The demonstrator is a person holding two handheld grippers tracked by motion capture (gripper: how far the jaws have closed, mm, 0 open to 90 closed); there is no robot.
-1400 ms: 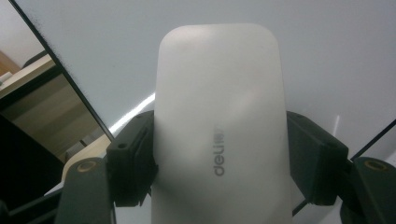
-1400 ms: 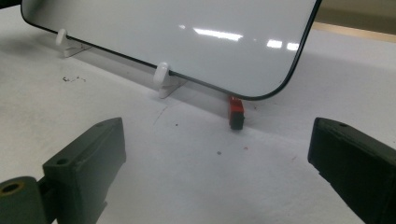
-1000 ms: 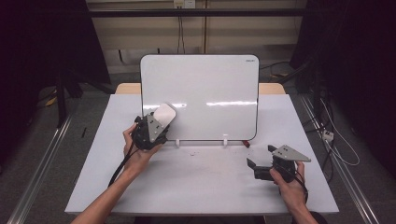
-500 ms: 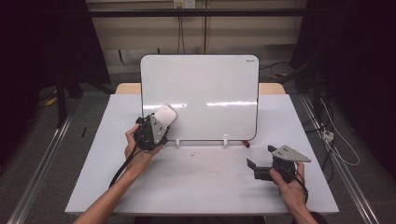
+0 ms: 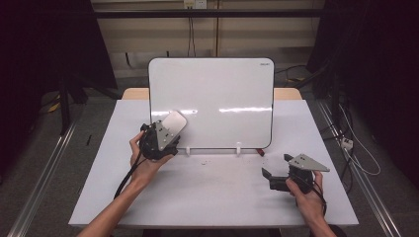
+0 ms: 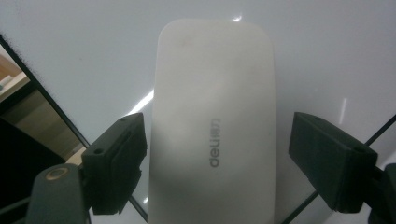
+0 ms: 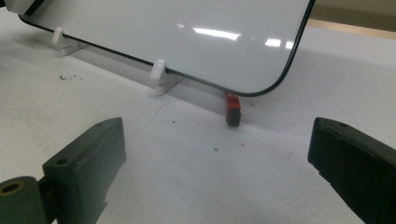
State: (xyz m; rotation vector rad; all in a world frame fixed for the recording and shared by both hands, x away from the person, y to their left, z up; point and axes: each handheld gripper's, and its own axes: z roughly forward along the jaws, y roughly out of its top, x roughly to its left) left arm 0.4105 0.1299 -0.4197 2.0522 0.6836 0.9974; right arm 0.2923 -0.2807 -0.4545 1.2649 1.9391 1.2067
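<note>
High view: whiteboard (image 5: pixel 217 98) stands upright on small clips near the back of the white surface (image 5: pixel 212 197). Left hand-held gripper (image 5: pixel 163 134) sits at the board's lower left corner, with the white eraser (image 5: pixel 174 121) lying against the board face. Right hand-held gripper (image 5: pixel 269 177) rests low on the surface, well apart from the board, to the right. Left gripper view: eraser (image 6: pixel 212 130) lies flat on the board between the jaws; these have just been opening, the left pad at most brushing its side and a clear gap on the right, so nothing is clamped. The board's black edge runs close at lower left. Right gripper view: jaws stand wide apart with nothing between them; a small red block (image 7: pixel 232 109) sits at the board's foot near its rounded corner. Judgement: the eraser looks to be being let go; draw the left gripper straight back, off the board, so the pads do not drag it sideways over the near edge. Open room lies in front, mid-surface.
</note>
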